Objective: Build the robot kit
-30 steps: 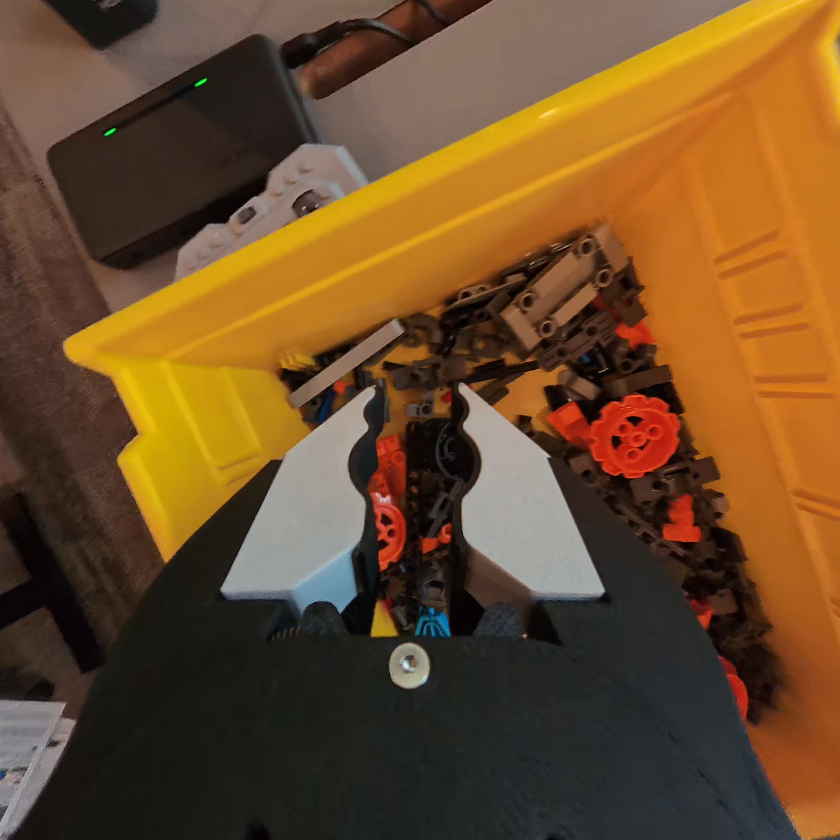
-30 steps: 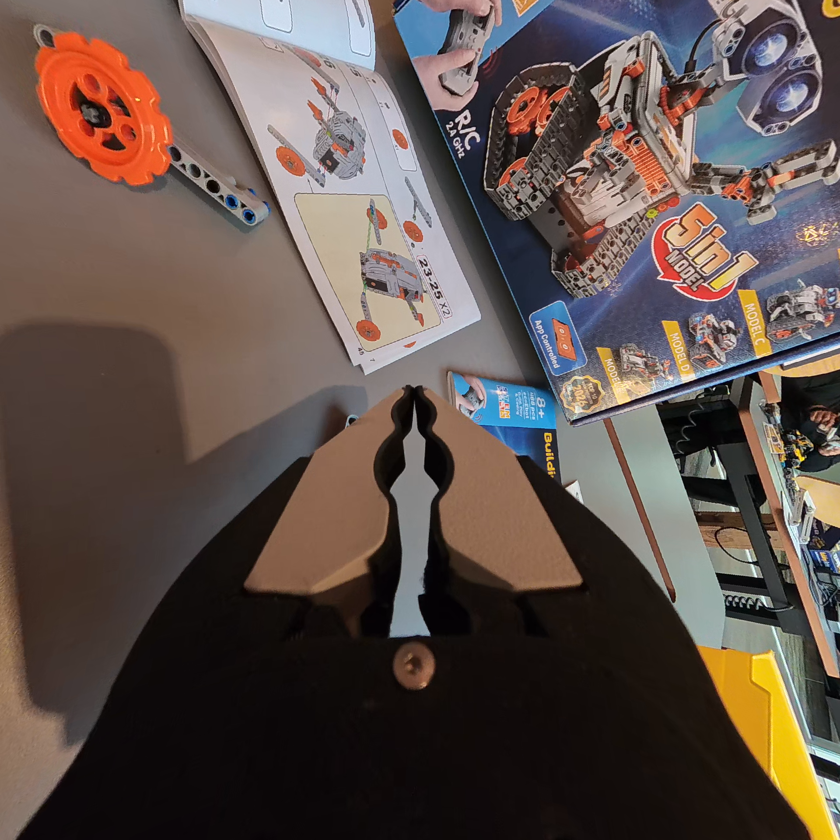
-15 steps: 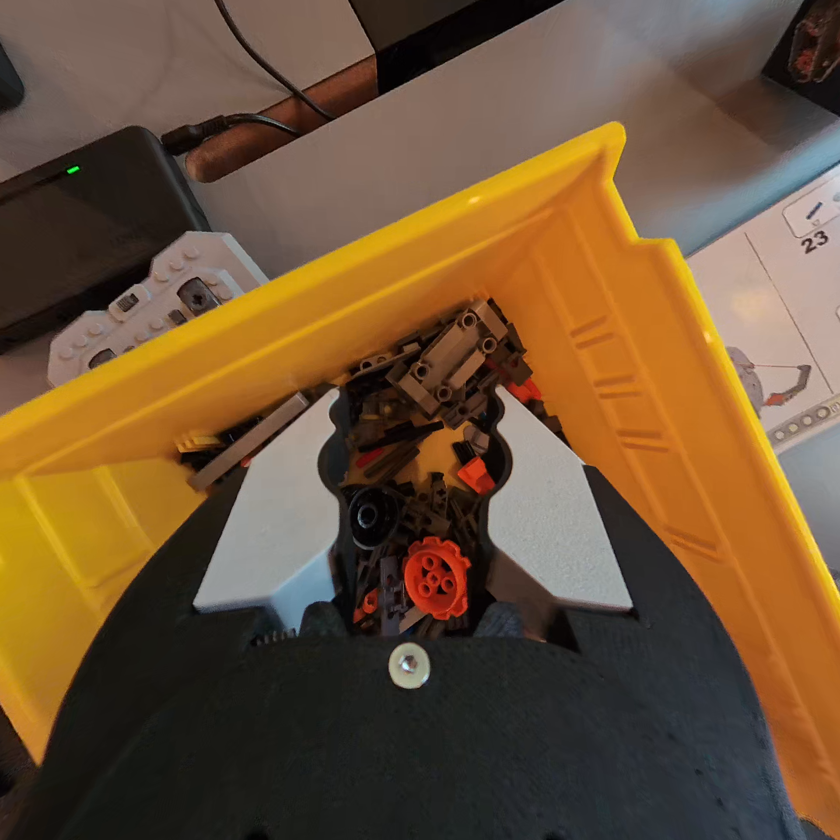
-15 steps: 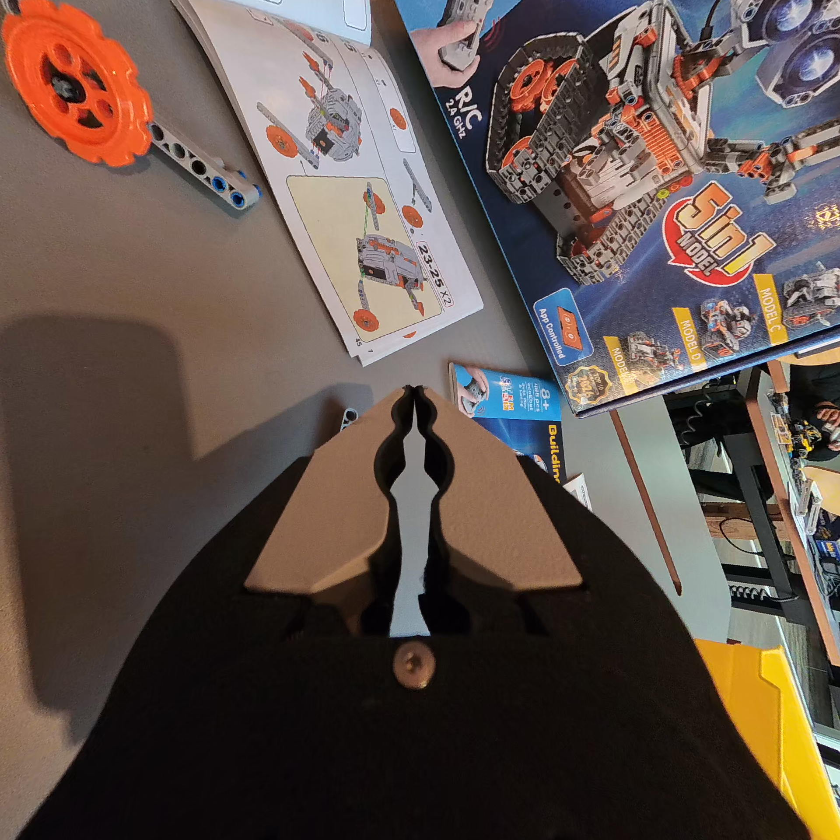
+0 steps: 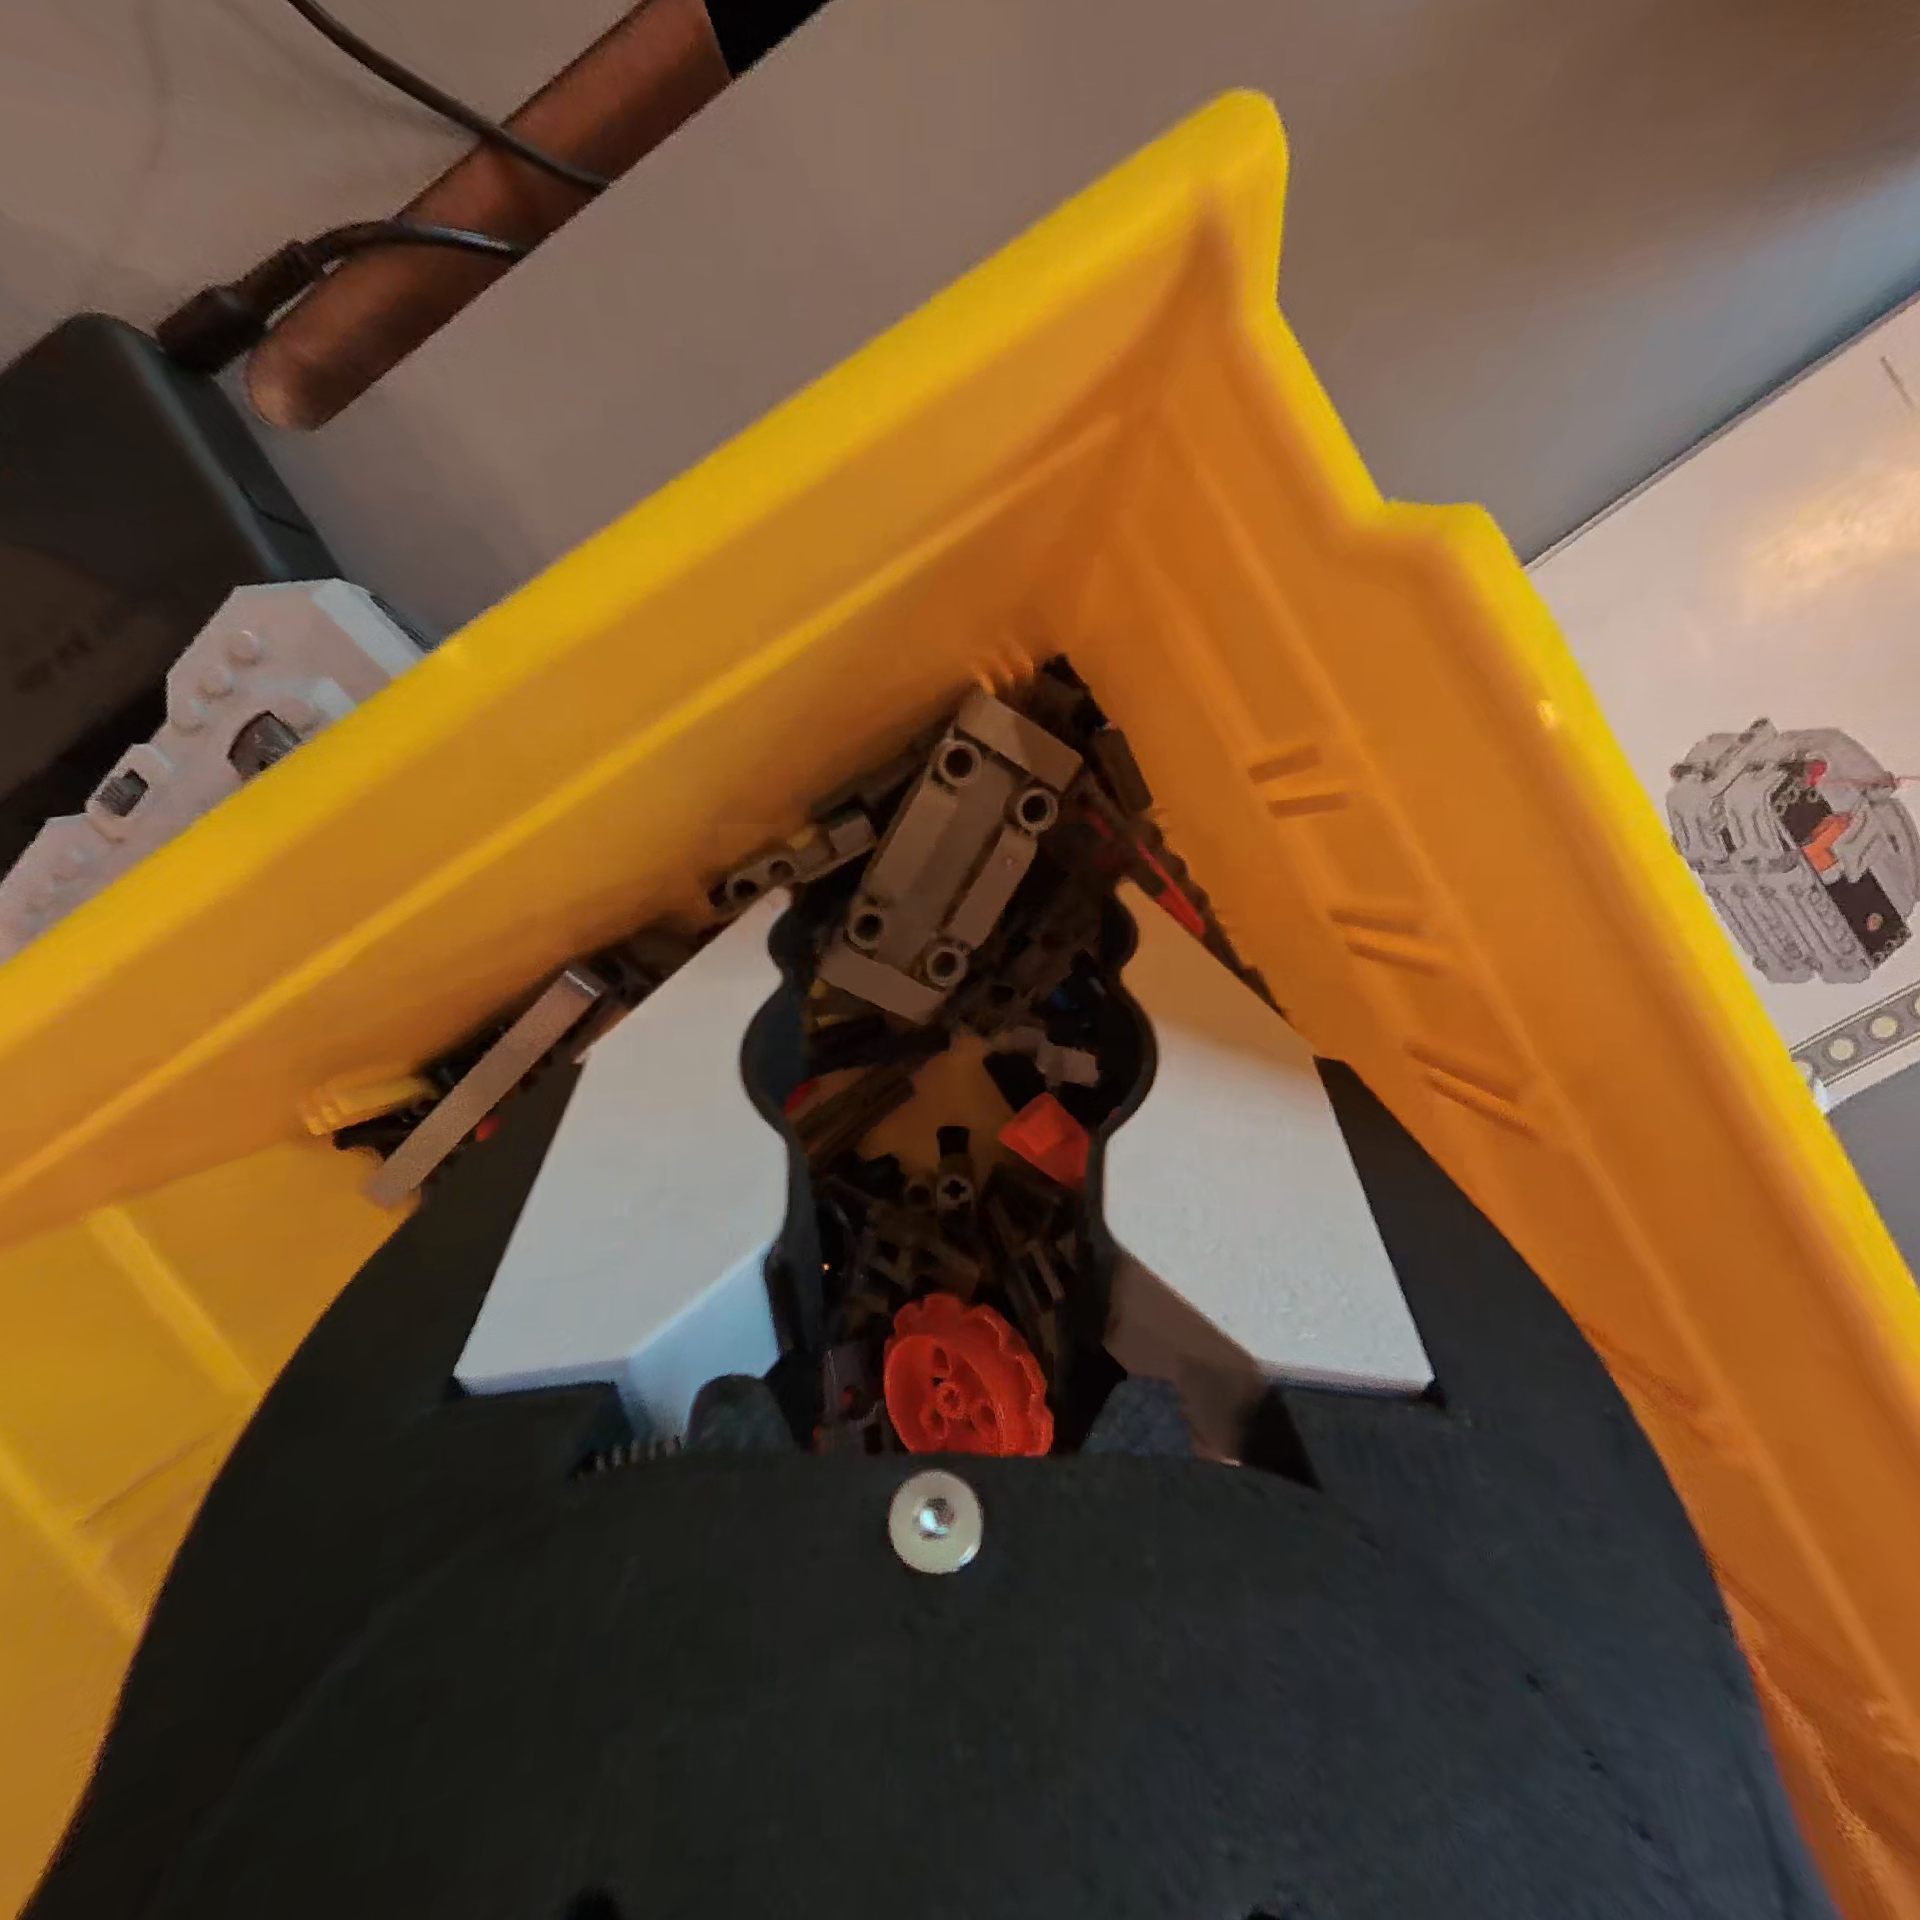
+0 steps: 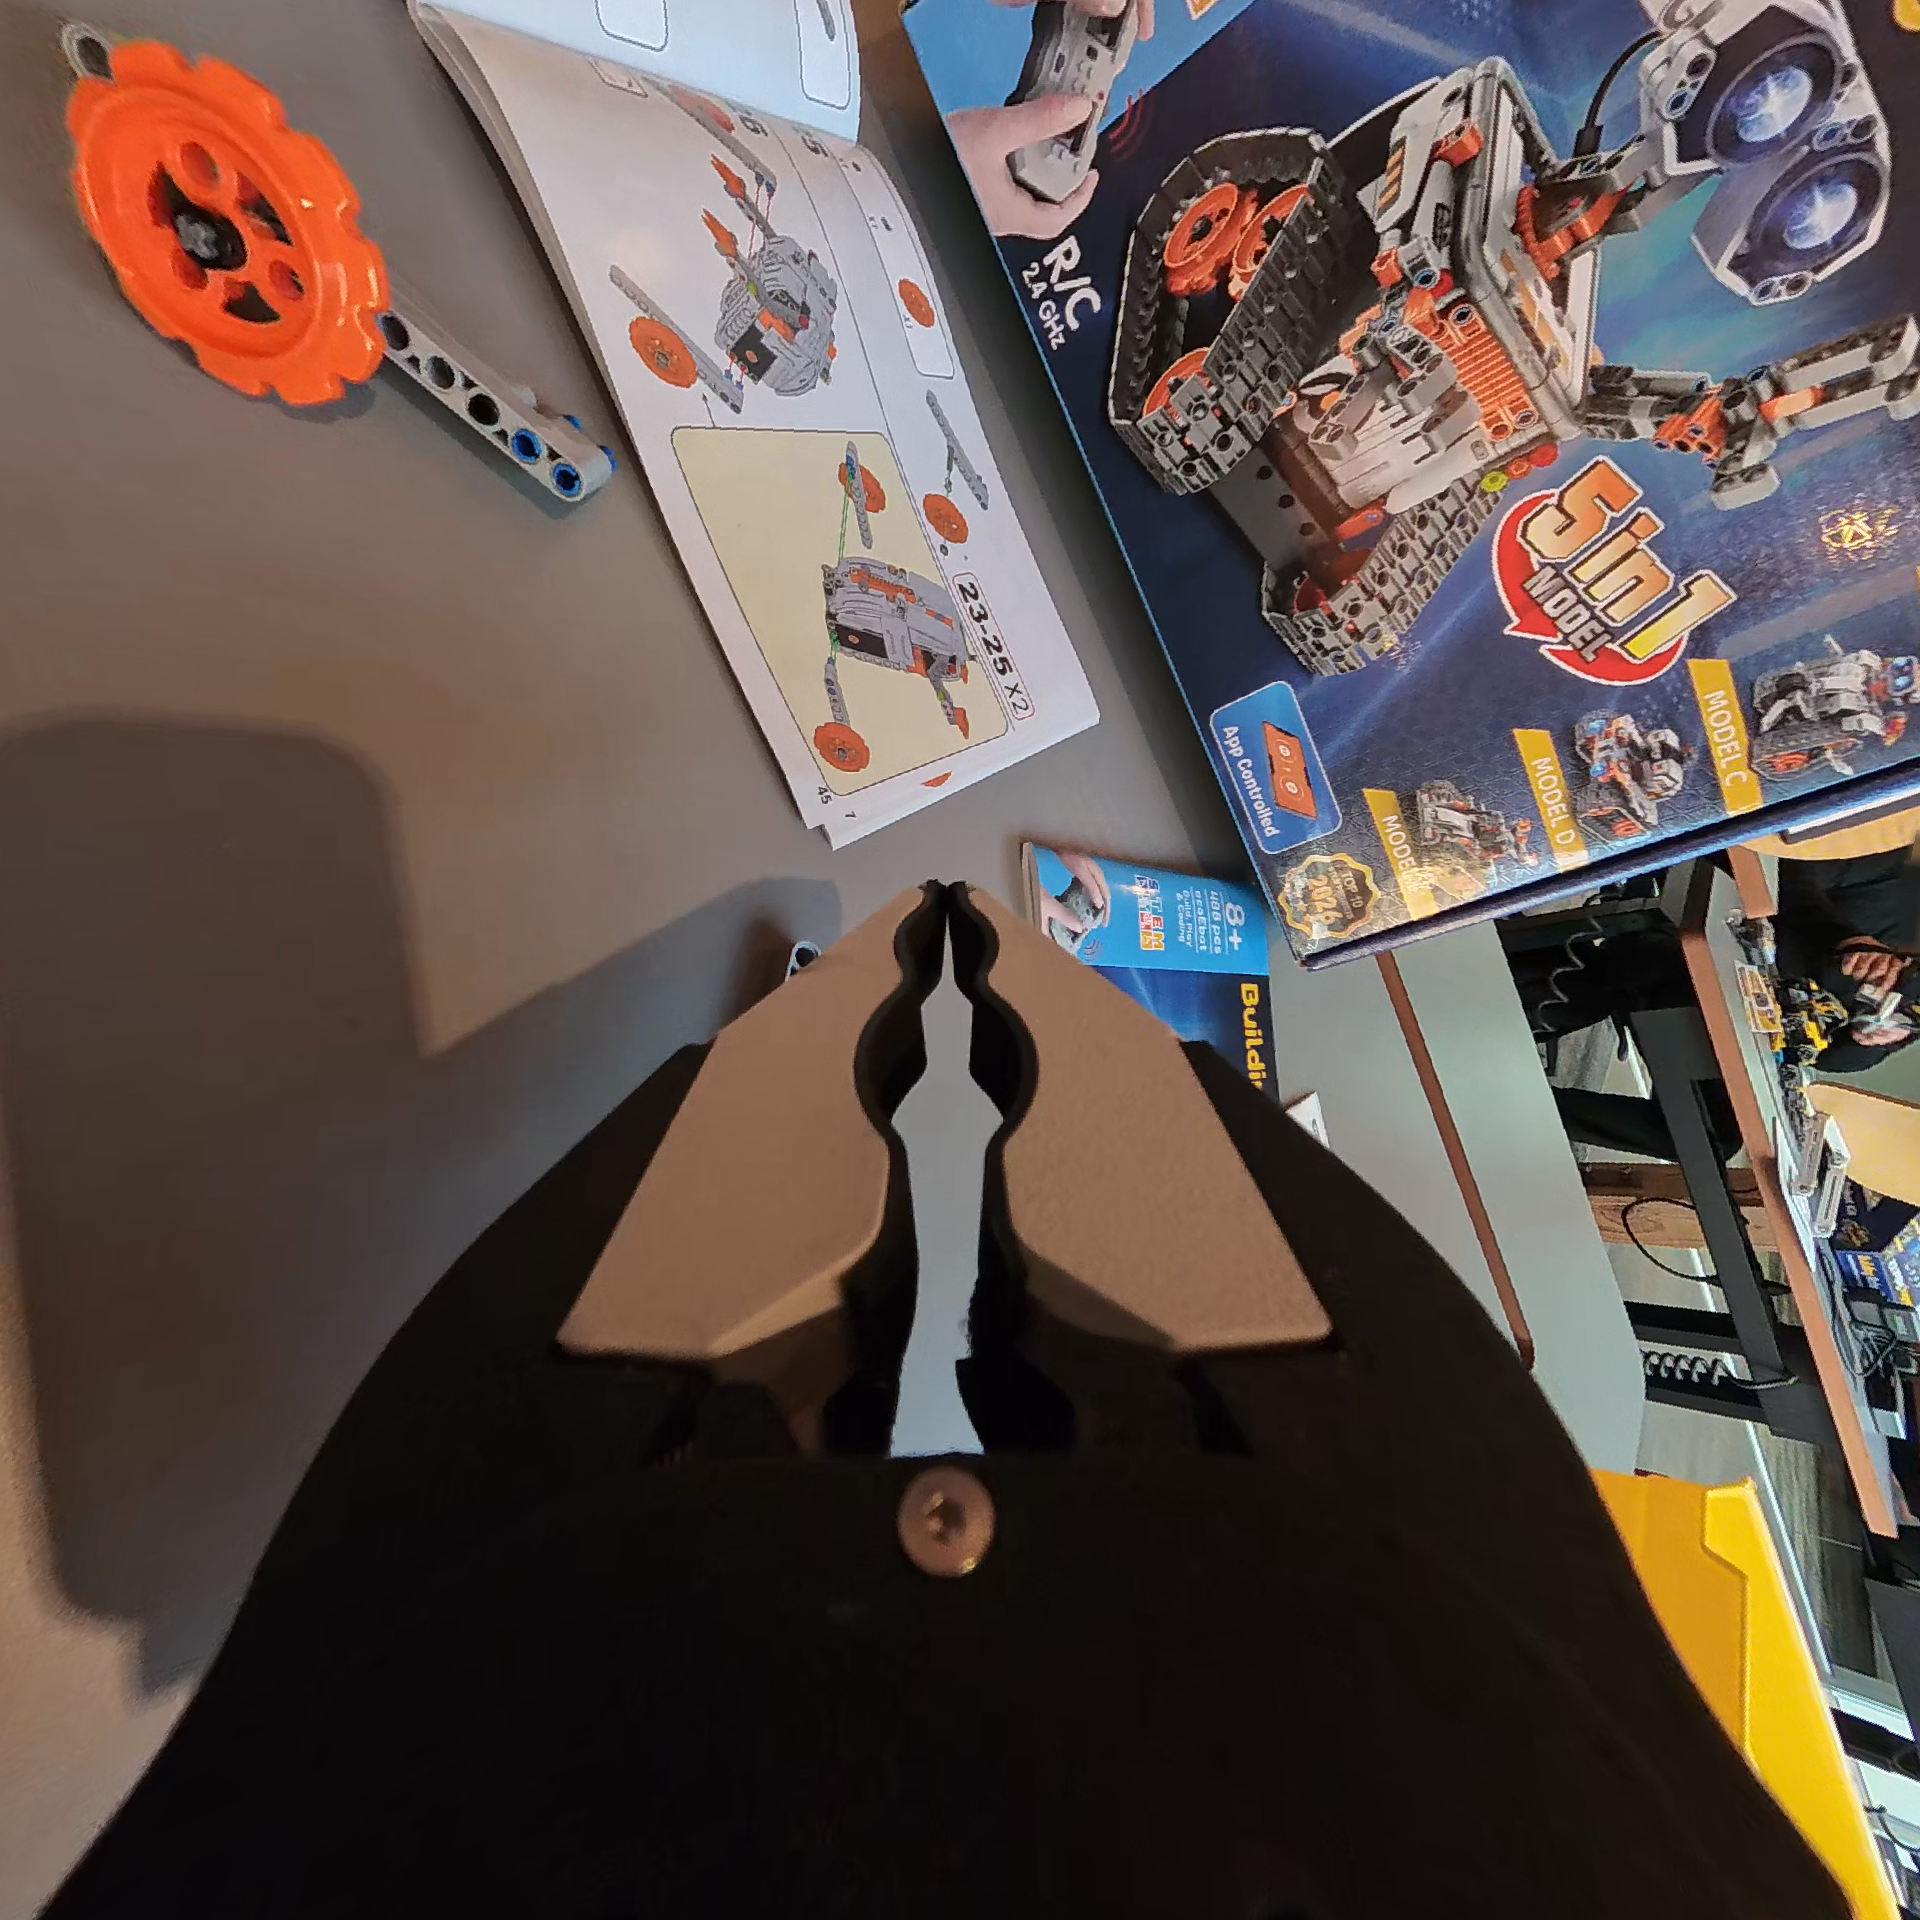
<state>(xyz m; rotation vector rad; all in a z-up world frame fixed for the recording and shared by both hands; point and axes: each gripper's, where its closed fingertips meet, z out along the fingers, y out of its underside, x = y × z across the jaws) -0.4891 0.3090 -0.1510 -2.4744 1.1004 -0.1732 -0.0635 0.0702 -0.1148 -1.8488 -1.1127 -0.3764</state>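
The grey worktop (image 6: 312, 644) carries everything in view. Largest on it is the dark blue printed cardboard box (image 6: 1455, 436) with a robot model pictured on it, lying flat beside an open white instruction booklet (image 6: 831, 540). A small blue leaflet (image 6: 1153, 935) lies just beyond the tip of the right tool (image 6: 948, 889), whose fingers meet at the tips and hold nothing; it hangs above bare worktop. Well off to that tool's left lies an orange toothed plastic wheel (image 6: 223, 223) pinned onto a grey perforated beam (image 6: 488, 416), the beam's long axis running diagonally toward the booklet.

The deep yellow plastic bin (image 5: 727, 582) fills the left wrist view. The left tool (image 5: 951, 940) is spread wide and empty, reaching down into the bin's corner. Directly ahead, at its tips, a grey rectangular block with four round holes (image 5: 951, 862) lies on a heap of small dark building pieces (image 5: 935, 1195), its long axis tilted. An orange toothed wheel (image 5: 966, 1387) sits near the tool's base.

Most of the heap is hidden by the tool body, and motion blur smears the smaller pieces. A white studded housing (image 5: 208, 707) and a black device (image 5: 104, 499) behind the bin are partly cut off.
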